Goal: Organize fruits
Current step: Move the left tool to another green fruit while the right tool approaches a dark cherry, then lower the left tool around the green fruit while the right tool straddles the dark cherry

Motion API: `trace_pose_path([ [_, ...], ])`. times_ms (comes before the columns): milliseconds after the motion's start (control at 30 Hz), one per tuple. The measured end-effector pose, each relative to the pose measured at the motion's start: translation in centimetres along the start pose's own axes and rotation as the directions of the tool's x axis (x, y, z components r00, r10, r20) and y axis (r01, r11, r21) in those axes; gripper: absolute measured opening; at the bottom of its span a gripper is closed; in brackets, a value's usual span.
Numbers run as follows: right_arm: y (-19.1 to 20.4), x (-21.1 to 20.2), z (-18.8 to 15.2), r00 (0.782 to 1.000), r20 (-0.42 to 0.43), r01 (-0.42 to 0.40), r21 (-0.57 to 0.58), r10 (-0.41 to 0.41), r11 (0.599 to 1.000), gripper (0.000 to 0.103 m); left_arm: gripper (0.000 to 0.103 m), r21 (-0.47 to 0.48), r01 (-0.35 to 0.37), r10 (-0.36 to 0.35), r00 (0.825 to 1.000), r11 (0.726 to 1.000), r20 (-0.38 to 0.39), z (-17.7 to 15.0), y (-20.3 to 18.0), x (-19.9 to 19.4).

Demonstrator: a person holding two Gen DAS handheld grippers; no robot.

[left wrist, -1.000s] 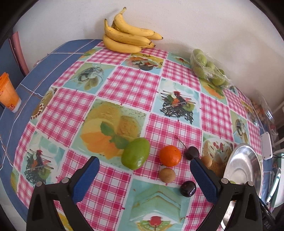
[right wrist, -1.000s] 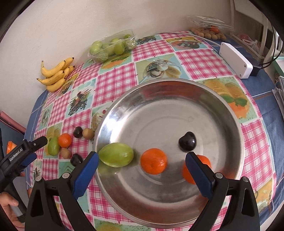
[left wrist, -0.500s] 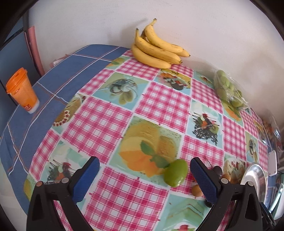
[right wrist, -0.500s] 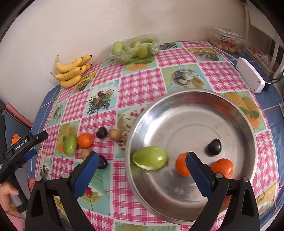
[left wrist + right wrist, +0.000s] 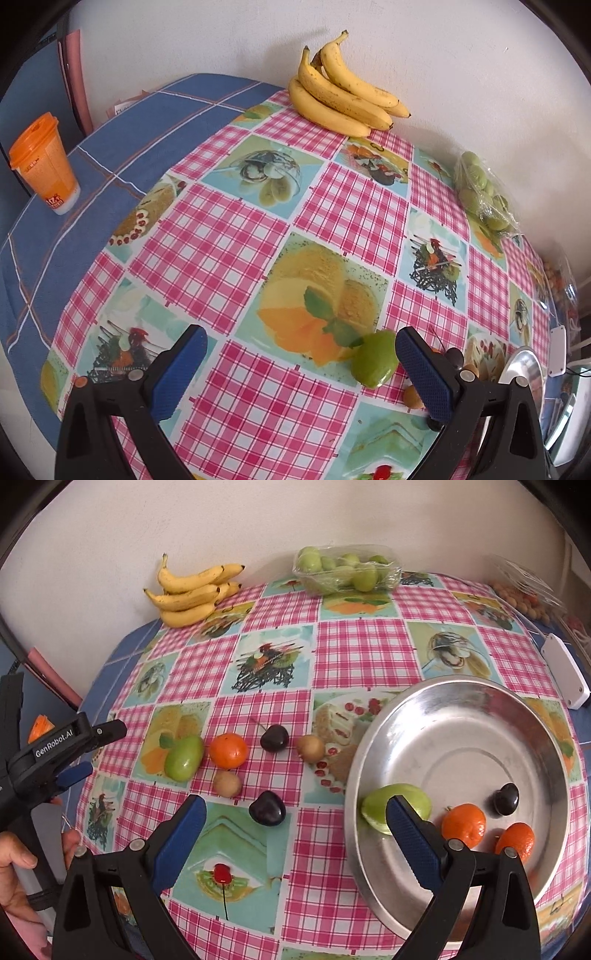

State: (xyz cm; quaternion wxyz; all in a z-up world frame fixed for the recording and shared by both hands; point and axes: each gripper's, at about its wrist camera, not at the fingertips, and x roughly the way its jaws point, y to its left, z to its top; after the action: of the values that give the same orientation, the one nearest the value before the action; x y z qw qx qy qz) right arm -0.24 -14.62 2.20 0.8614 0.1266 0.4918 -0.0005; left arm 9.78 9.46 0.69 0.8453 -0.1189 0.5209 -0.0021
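Note:
A steel bowl (image 5: 458,709) on the right holds a green fruit (image 5: 406,801), two oranges (image 5: 463,825) and a dark cherry (image 5: 506,798). On the cloth to its left lie a green fruit (image 5: 183,757), an orange (image 5: 228,750), two dark cherries (image 5: 274,737), and two small brown fruits (image 5: 310,748). My right gripper (image 5: 295,843) hovers open over the near cherry (image 5: 266,808) and the bowl's left rim. My left gripper (image 5: 301,373) is open, empty, left of the green fruit (image 5: 375,358); it also shows from the side as the left gripper (image 5: 79,751).
A bunch of bananas (image 5: 341,98) and a clear pack of green fruit (image 5: 345,570) sit by the wall. An orange cup (image 5: 44,164) stands on the blue cloth at left. A white power strip (image 5: 565,672) and a bag of small fruit (image 5: 524,590) lie at right.
Both grippers have pulled back and swung left. The loose fruits now sit in front of the right gripper; in the left view they slid to the lower right.

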Motion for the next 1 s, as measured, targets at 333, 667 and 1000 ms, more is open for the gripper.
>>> trace_pose_path([
  [333, 1.7, 1.8, 0.0, 0.999, -0.051, -0.006, -0.048, 0.004, 0.999, 0.092, 0.103, 0.016, 0.039, -0.039, 0.999, 0.999, -0.034, -0.2, -0.8, 0.6],
  [667, 2.7, 3.5, -0.2, 0.995, -0.102, 0.01, -0.102, -0.021, 0.995, 0.052, 0.103, 0.077, 0.042, -0.033, 0.993, 0.996, -0.109, -1.2, -2.6, 2.7],
  [1000, 2.8, 4.9, -0.5, 0.988, -0.149, 0.012, -0.117, -0.029, 0.993, 0.042, 0.1, 0.158, 0.057, -0.036, 0.99, 0.986, -0.138, -1.9, -4.8, 3.9],
])
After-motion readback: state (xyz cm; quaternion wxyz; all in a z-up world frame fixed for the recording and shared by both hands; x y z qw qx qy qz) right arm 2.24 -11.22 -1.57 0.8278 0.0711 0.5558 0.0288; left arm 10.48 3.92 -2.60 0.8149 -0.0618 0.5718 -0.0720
